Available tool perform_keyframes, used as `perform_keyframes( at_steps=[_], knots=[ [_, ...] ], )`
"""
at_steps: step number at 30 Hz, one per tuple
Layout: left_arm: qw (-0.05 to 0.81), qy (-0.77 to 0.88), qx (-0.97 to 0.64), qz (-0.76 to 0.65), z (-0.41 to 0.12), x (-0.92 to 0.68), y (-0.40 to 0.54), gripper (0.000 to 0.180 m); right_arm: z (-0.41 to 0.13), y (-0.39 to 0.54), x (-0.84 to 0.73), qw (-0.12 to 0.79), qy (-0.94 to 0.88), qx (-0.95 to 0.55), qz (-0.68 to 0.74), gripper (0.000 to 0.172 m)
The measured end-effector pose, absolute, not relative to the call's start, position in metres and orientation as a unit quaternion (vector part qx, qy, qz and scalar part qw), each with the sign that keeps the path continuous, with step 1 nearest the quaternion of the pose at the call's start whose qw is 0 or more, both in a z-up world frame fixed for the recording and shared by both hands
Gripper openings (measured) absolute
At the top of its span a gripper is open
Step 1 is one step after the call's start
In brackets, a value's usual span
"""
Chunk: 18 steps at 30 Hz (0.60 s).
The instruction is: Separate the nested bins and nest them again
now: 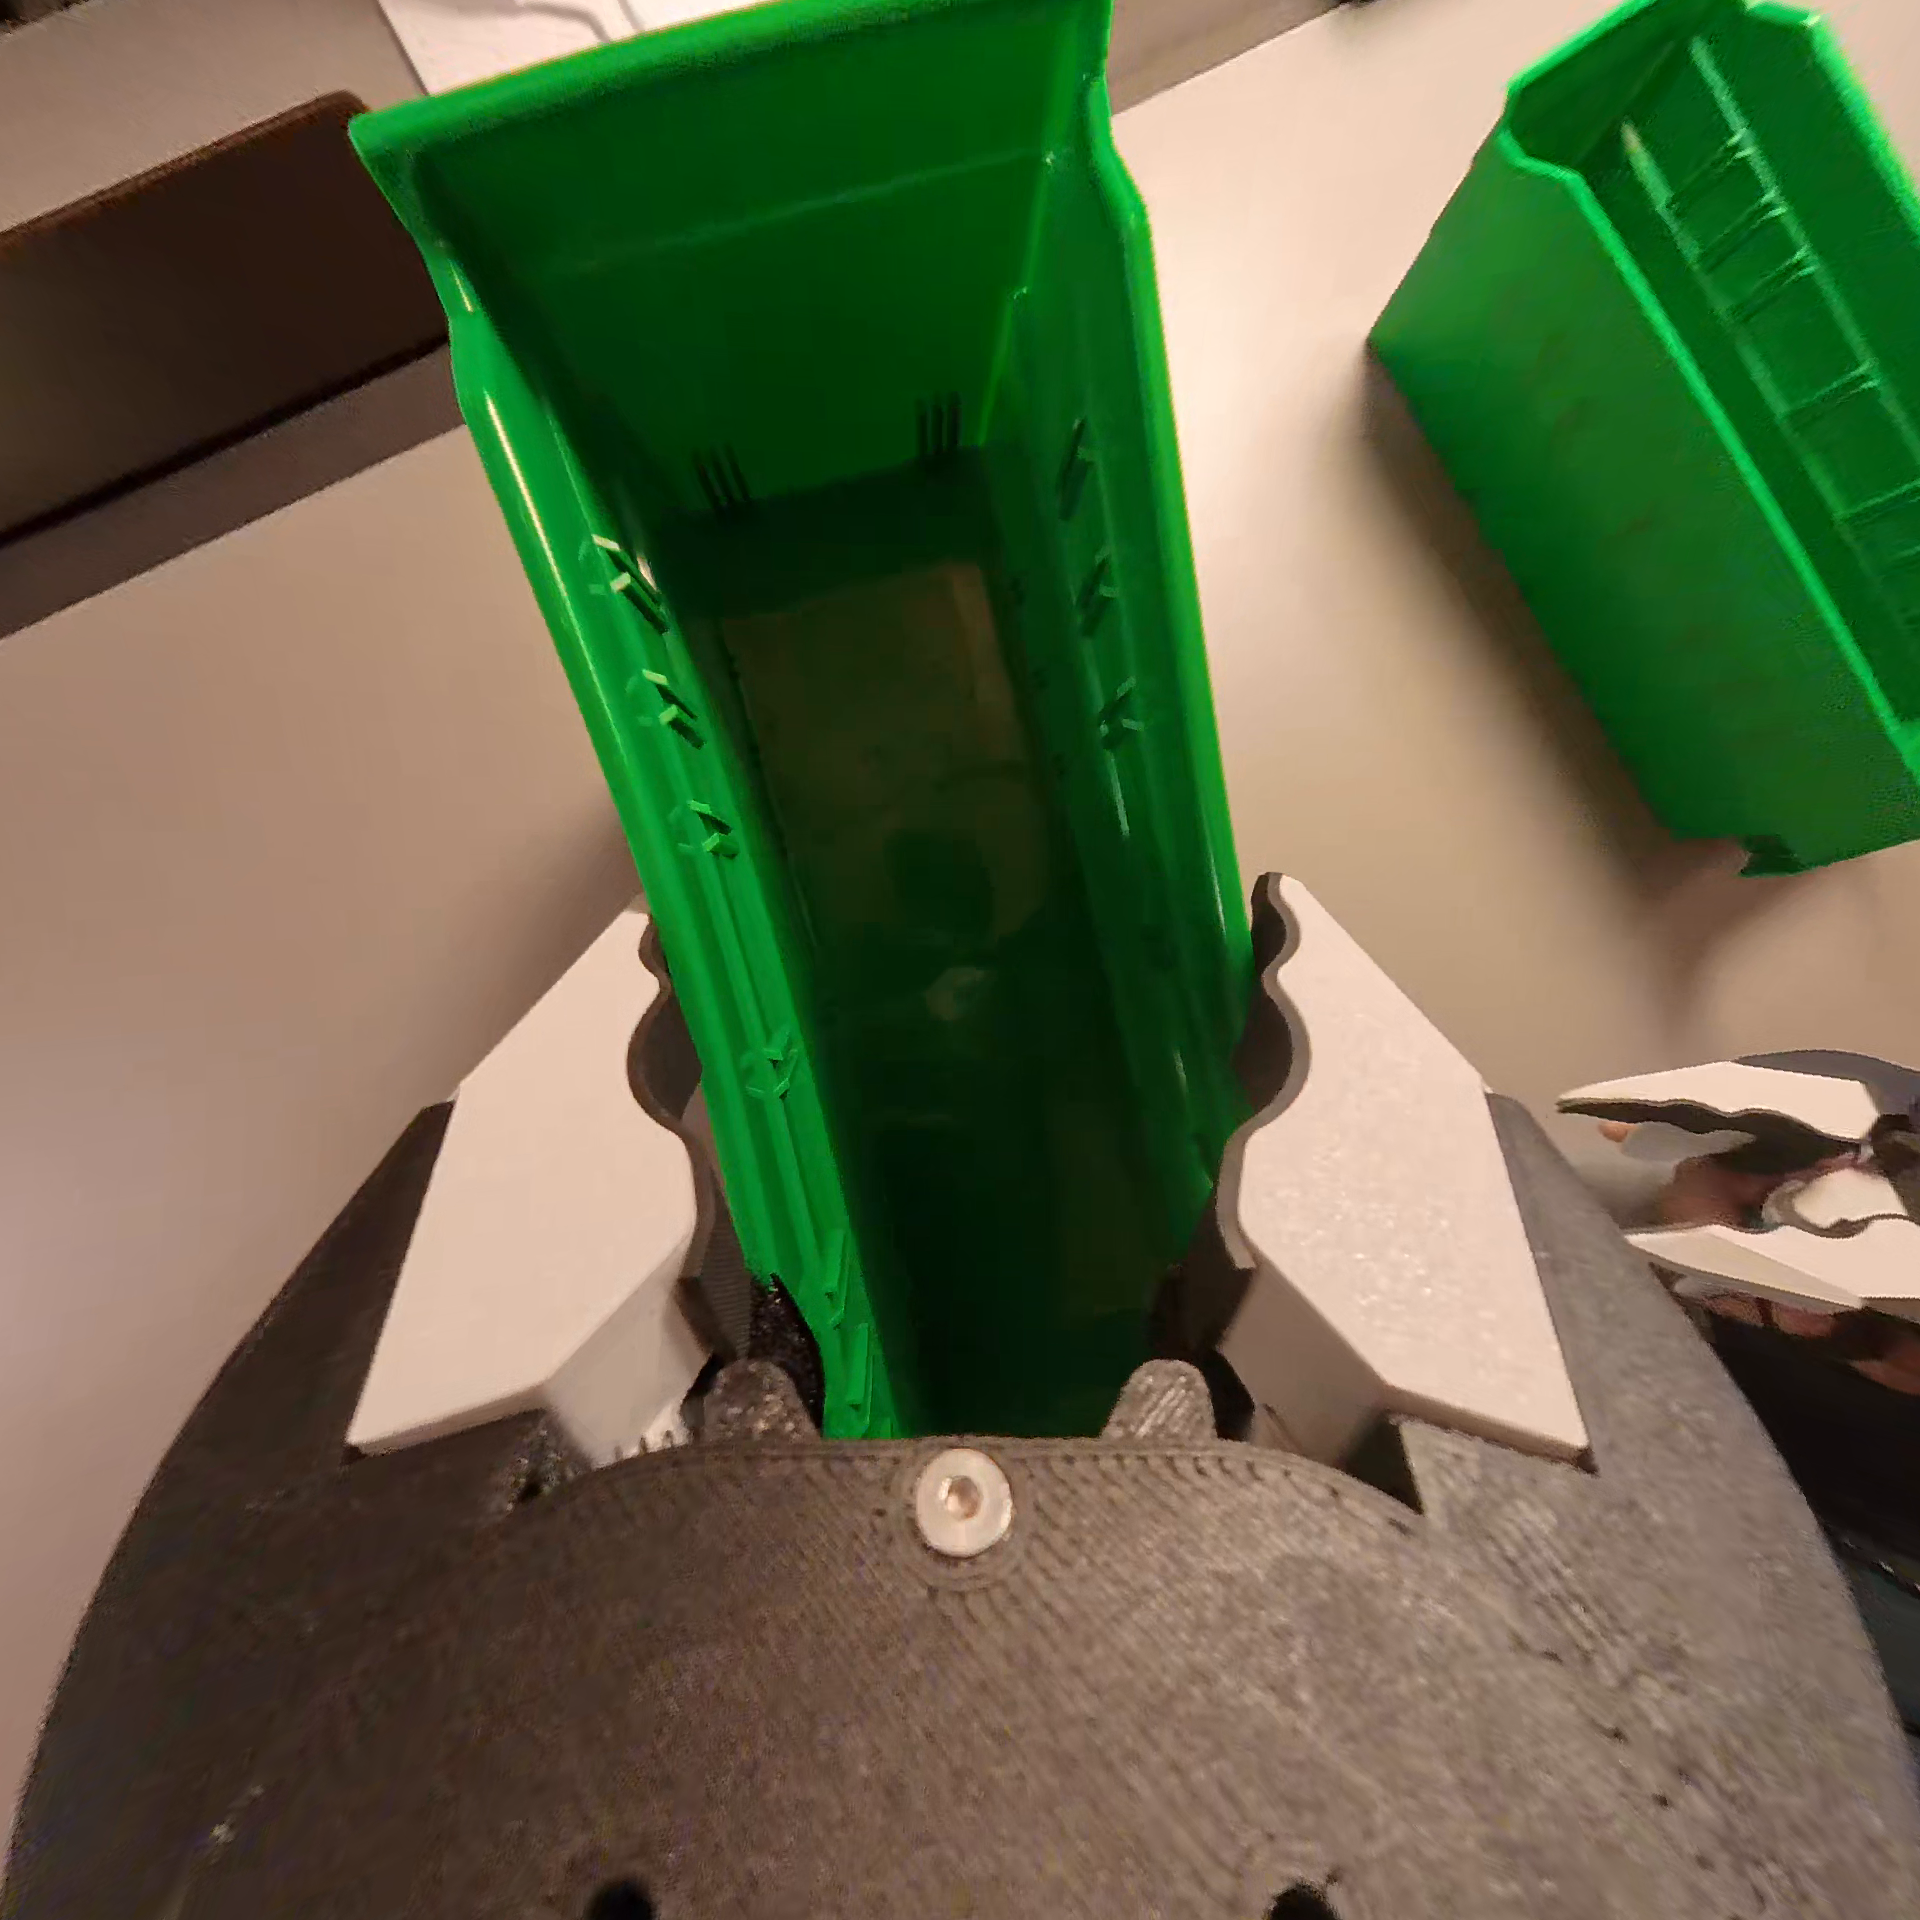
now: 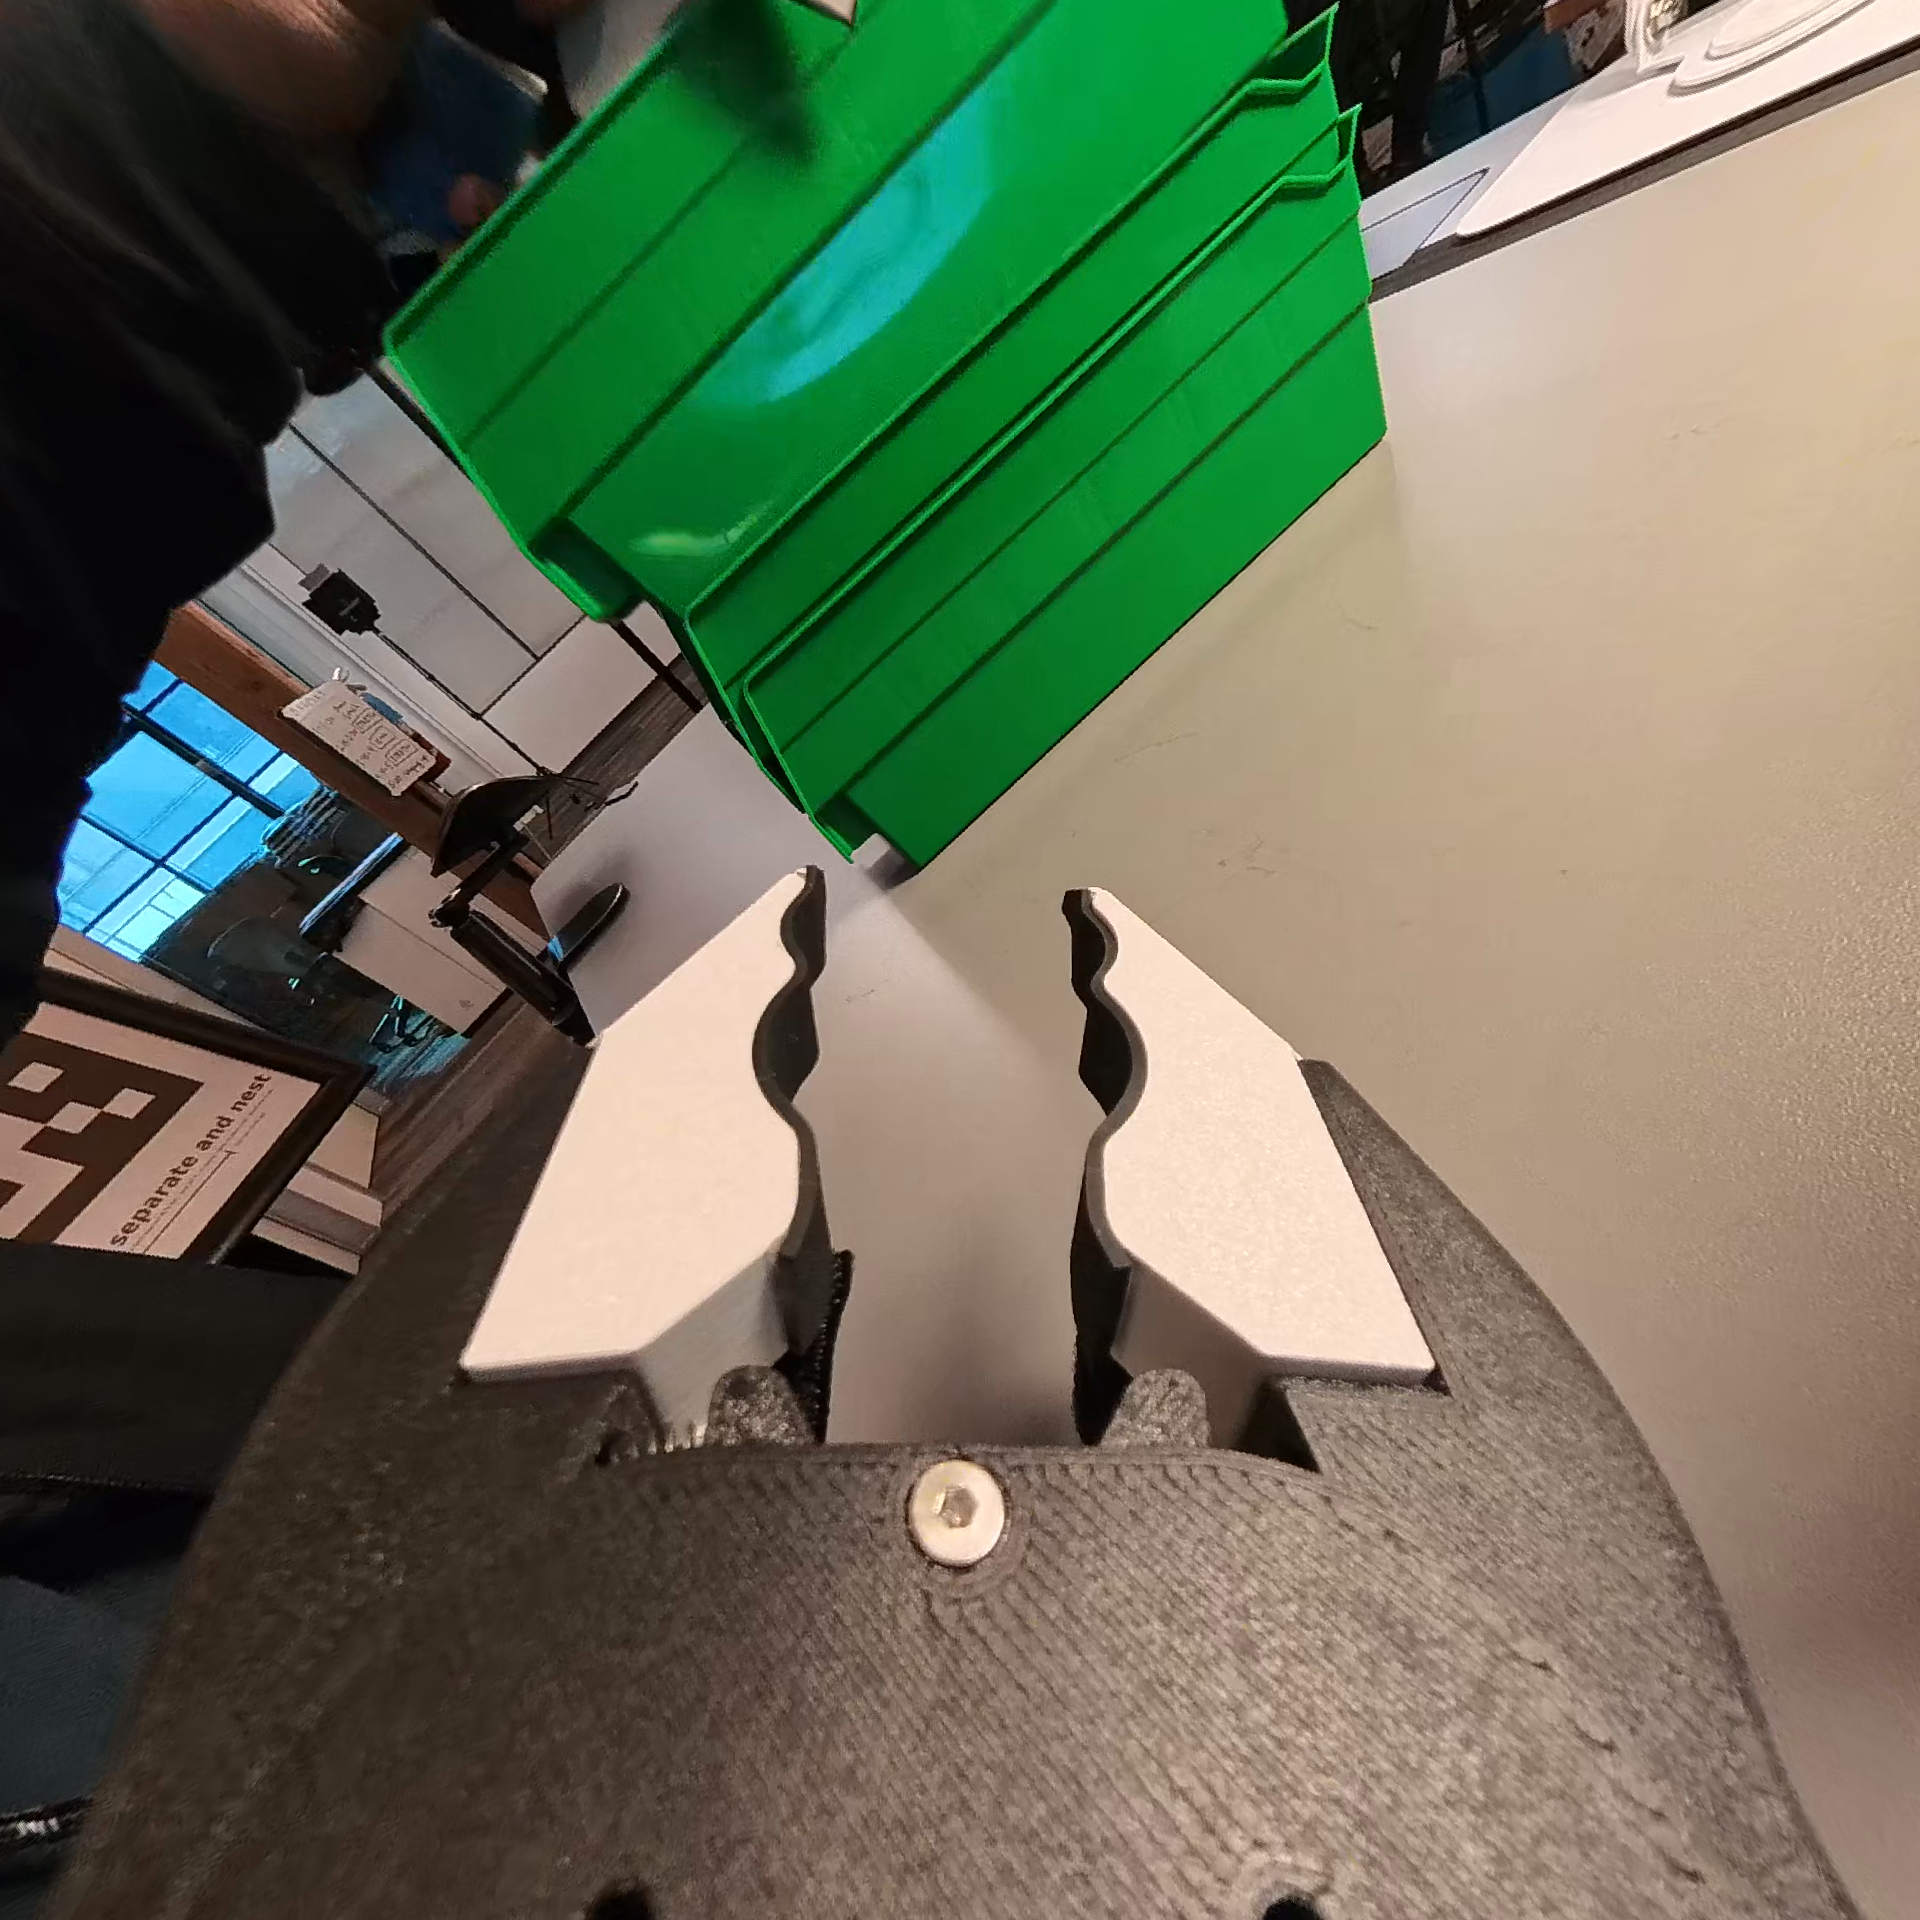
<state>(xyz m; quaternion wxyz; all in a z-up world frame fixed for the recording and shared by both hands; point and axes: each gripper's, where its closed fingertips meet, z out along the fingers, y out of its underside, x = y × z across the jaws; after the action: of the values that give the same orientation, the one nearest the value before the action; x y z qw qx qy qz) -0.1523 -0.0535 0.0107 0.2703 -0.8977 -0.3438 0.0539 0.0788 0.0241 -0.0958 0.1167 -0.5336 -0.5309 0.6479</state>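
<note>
While the left tongs (image 1: 956, 997) gripped a green bin (image 1: 831, 520) lengthwise, its long axis pointing ahead, the bin stack (image 2: 1039, 499) stood on the tabletop (image 2: 1558, 831), just beyond the open, empty right tongs (image 2: 943, 904).

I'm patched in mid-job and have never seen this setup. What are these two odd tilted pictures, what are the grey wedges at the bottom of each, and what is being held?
There is no robot arm: a person carries a pair of hand-held tongs in each hand, and each has a camera looking forward along its two grey fingers.

The left wrist view shows the left tongs spread wide around a green bin, with the fingers against its two long outer walls; you look into its open top. A second green bin rests on the pale table, and the right tongs show at the right edge.

The right wrist view shows the right tongs open with nothing between them, near the table. Ahead, the lifted bin hangs over stacked green bins.
</note>
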Motion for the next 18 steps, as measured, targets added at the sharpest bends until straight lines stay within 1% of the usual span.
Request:
perform_keyframes(
  at_steps=[13,18],
  knots=[
    [0.226,-0.347,-0.909,0.05,-0.026,-0.155,-0.055,0.108,-0.095,0.024,0.079,0.113,-0.53,-0.532,0.651,0.048],
    [0.224,-0.35,-0.908,0.048,-0.039,-0.156,-0.052,0.108,-0.095,0.024,0.079,0.113,-0.529,-0.532,0.651,0.048]
  ],
)
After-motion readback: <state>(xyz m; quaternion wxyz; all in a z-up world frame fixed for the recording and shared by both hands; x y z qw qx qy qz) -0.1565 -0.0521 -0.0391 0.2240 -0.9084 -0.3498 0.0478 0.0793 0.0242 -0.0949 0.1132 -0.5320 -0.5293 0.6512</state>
